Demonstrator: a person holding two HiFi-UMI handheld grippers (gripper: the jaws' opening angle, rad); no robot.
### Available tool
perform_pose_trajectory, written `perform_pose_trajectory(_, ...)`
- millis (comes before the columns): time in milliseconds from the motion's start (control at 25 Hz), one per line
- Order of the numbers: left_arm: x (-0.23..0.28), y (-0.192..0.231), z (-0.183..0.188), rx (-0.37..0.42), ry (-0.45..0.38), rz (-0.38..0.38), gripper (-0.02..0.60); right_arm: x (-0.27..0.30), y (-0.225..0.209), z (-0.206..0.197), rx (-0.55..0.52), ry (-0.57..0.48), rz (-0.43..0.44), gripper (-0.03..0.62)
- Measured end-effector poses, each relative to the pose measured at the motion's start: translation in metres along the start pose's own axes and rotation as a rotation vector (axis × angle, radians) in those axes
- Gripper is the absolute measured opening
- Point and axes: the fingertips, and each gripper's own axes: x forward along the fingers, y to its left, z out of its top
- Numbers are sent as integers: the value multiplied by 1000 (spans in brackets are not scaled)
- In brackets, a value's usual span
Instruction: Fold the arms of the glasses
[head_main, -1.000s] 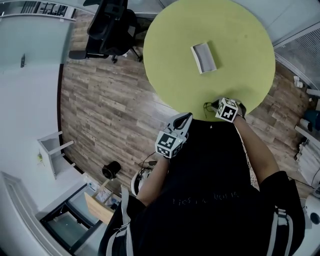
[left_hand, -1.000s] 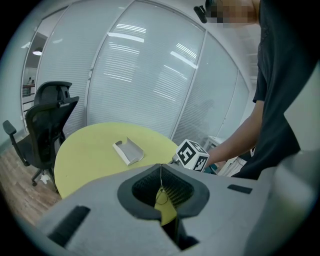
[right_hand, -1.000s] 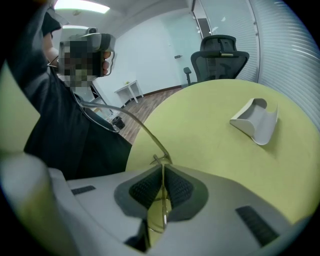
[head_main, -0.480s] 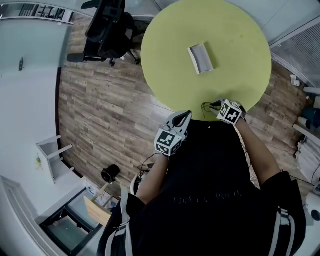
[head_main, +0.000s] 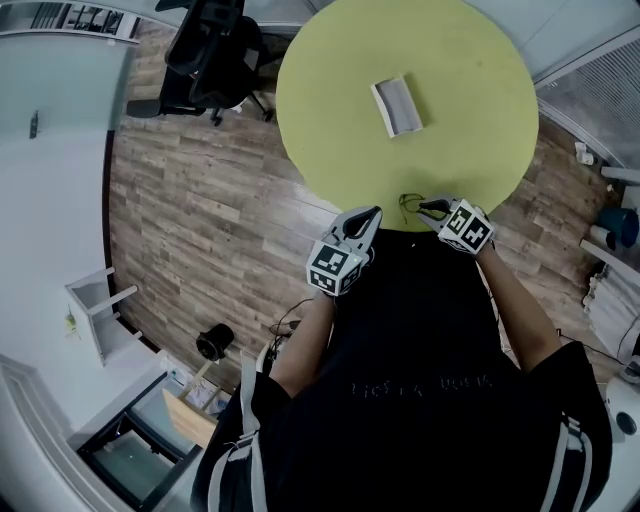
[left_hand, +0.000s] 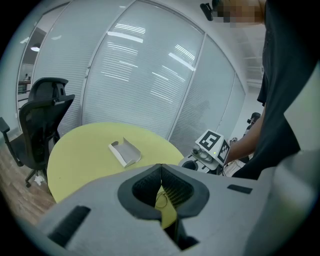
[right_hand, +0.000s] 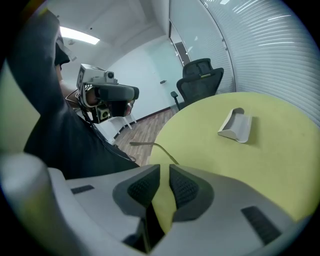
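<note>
Head view: person in a dark top stands at the near edge of a round yellow-green table (head_main: 460, 120), one gripper in each hand. The glasses (head_main: 408, 206) are a thin dark wire frame lying on the tabletop right at that near edge, close to the person's body.

R gripper (head_main: 428, 208) is low at the table edge, tips against the glasses from the person's right. In the right gripper view the R gripper (right_hand: 165, 167) has its jaws squeezed almost together w/ only a narrow slit btwn the pads. A thin glasses arm (right_hand: 150, 146) runs out from the tips, going left past the table edge. Reads as clamped on the frame; the exact contact spot is too small to make out.

L gripper (head_main: 372, 214) sits just off the table rim over the floor, near the glasses but apart from them, pointing twd the table. In the left gripper view the L gripper (left_hand: 160, 167) has its pad tips meeting, so it's closed, nothing pinched. A thin wire loop shows thru the gap below the tips against the yellow top, prob. part of the frame.

White open tray (head_main: 397, 106) lies mid-table, well apart from the glasses; also seen in both gripper views (left_hand: 125, 152) (right_hand: 236, 126). Black office chair (head_main: 215, 55) stands on the wood floor (head_main: 200, 220) at the table's far left.
</note>
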Motion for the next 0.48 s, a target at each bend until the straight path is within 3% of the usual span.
perform_pose_trajectory(480,6,-4,-2,1,0,-12,18,-25,36,24,36,-86,20,40)
